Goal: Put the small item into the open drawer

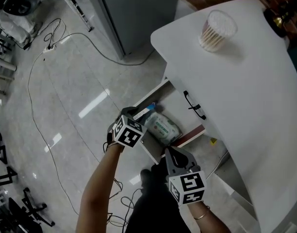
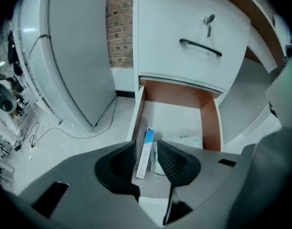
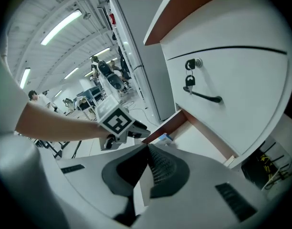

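A slim blue and white box [image 1: 148, 109] lies inside the open drawer [image 1: 189, 136], along its left wall, next to a white soft pack [image 1: 163, 126]. My left gripper [image 1: 135, 113] hangs above the drawer's left side, open. In the left gripper view the box [image 2: 145, 154] shows down between the spread fingers, apart from both pads. My right gripper [image 1: 171, 155] hovers near the drawer's front edge, shut with nothing in it. In the right gripper view its pads [image 3: 158, 168] meet, and the left gripper's marker cube [image 3: 116, 120] shows ahead by the drawer [image 3: 174, 123].
A white table top [image 1: 245, 91] overhangs the drawer, with a round tub of cotton swabs [image 1: 217, 29] on it. The closed upper drawer has a black handle [image 2: 200, 47] and a key [image 3: 189, 82]. A grey cabinet [image 1: 134, 8] and cables [image 1: 66, 35] are on the floor to the left.
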A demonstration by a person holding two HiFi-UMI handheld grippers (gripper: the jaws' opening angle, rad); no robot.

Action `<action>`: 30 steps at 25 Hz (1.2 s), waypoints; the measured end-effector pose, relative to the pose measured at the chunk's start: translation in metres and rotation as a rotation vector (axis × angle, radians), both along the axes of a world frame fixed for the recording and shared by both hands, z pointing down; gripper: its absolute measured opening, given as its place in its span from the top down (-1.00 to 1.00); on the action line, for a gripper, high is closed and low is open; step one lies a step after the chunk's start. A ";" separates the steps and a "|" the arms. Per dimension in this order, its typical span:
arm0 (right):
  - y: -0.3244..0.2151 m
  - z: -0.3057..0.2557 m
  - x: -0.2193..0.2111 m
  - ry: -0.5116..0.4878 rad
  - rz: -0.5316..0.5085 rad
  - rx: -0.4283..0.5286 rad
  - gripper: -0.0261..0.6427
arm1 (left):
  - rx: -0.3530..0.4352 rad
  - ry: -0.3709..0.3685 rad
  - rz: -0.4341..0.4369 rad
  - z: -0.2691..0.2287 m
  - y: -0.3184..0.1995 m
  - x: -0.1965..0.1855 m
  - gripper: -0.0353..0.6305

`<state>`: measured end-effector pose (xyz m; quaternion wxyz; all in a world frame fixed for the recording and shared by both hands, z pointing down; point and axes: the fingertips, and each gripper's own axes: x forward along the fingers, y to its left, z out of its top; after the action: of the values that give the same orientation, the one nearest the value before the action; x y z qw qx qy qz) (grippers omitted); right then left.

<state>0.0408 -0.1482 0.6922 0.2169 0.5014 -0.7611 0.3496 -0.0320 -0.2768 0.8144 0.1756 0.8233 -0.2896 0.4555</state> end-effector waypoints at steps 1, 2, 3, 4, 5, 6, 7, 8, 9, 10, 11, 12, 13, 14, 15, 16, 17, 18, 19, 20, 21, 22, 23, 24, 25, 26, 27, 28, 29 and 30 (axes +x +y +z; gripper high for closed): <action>-0.002 -0.008 -0.001 -0.002 0.005 0.006 0.90 | 0.011 0.014 -0.013 -0.013 0.004 -0.004 0.44; -0.003 -0.015 -0.003 -0.004 0.009 0.011 0.90 | 0.022 0.026 -0.024 -0.026 0.009 -0.008 0.46; -0.003 -0.023 -0.005 -0.006 0.011 0.016 0.90 | 0.031 0.040 -0.036 -0.038 0.015 -0.011 0.47; -0.003 -0.031 -0.007 -0.005 0.009 0.021 0.90 | 0.038 0.054 -0.049 -0.050 0.022 -0.015 0.48; -0.003 -0.038 -0.009 -0.003 0.006 0.028 0.90 | 0.044 0.068 -0.064 -0.062 0.029 -0.019 0.50; -0.002 -0.046 -0.012 0.001 0.002 0.035 0.90 | 0.049 0.081 -0.081 -0.073 0.036 -0.023 0.52; -0.001 -0.054 -0.015 0.003 -0.002 0.041 0.90 | 0.056 0.094 -0.101 -0.085 0.042 -0.027 0.54; 0.000 -0.061 -0.019 0.003 -0.006 0.046 0.90 | 0.065 0.107 -0.123 -0.096 0.048 -0.033 0.56; 0.002 -0.068 -0.022 0.001 -0.010 0.048 0.90 | 0.073 0.121 -0.148 -0.108 0.054 -0.039 0.58; 0.004 -0.075 -0.026 -0.002 -0.015 0.050 0.90 | 0.081 0.134 -0.174 -0.120 0.061 -0.045 0.60; 0.007 -0.083 -0.030 -0.003 -0.022 0.052 0.90 | 0.088 0.144 -0.196 -0.131 0.067 -0.052 0.62; 0.010 -0.091 -0.033 -0.002 -0.030 0.056 0.90 | 0.097 0.152 -0.213 -0.143 0.073 -0.058 0.64; 0.013 -0.099 -0.036 0.001 -0.039 0.061 0.90 | 0.108 0.157 -0.228 -0.155 0.079 -0.064 0.64; 0.016 -0.109 -0.039 0.004 -0.046 0.066 0.90 | 0.121 0.163 -0.243 -0.168 0.085 -0.069 0.65; 0.019 -0.118 -0.041 0.005 -0.052 0.073 0.90 | 0.134 0.169 -0.259 -0.181 0.091 -0.075 0.66; 0.022 -0.128 -0.044 0.004 -0.056 0.079 0.90 | 0.144 0.177 -0.277 -0.194 0.098 -0.080 0.67; 0.025 -0.138 -0.046 0.004 -0.059 0.086 0.90 | 0.151 0.183 -0.292 -0.207 0.105 -0.085 0.69; 0.028 -0.147 -0.049 0.004 -0.061 0.093 0.90 | 0.156 0.189 -0.304 -0.218 0.112 -0.090 0.70; 0.031 -0.156 -0.051 0.004 -0.065 0.100 0.90 | 0.163 0.194 -0.312 -0.229 0.120 -0.094 0.71; 0.034 -0.164 -0.054 0.005 -0.070 0.106 0.90 | 0.169 0.200 -0.320 -0.240 0.127 -0.097 0.71; 0.037 -0.172 -0.056 0.005 -0.075 0.111 0.90 | 0.177 0.206 -0.331 -0.250 0.133 -0.100 0.72; 0.040 -0.180 -0.059 0.005 -0.081 0.116 0.90 | 0.186 0.213 -0.345 -0.259 0.139 -0.103 0.72; 0.043 -0.187 -0.061 0.006 -0.086 0.121 0.90 | 0.195 0.219 -0.361 -0.269 0.145 -0.106 0.73; 0.046 -0.194 -0.064 0.006 -0.090 0.126 0.90 | 0.203 0.224 -0.375 -0.278 0.151 -0.110 0.73; 0.049 -0.202 -0.066 0.007 -0.094 0.132 0.90 | 0.210 0.229 -0.389 -0.287 0.157 -0.113 0.74; 0.052 -0.208 -0.068 0.007 -0.097 0.138 0.90 | 0.216 0.235 -0.403 -0.294 0.162 -0.116 0.74; 0.054 -0.215 -0.070 0.007 -0.101 0.143 0.90 | 0.221 0.243 -0.420 -0.301 0.167 -0.120 0.74; 0.057 -0.221 -0.072 0.007 -0.106 0.149 0.90 | 0.225 0.253 -0.440 -0.308 0.171 -0.123 0.74; 0.059 -0.226 -0.074 0.005 -0.113 0.155 0.90 | 0.231 0.265 -0.464 -0.315 0.175 -0.127 0.77; 0.060 -0.231 -0.076 0.003 -0.122 0.160 0.90 | 0.238 0.274 -0.487 -0.322 0.178 -0.131 0.80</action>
<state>-0.0351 -0.0878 0.4609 0.1979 0.4705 -0.8154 0.2731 -0.1633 -0.0989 0.4919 0.2195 0.7983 -0.5033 0.2475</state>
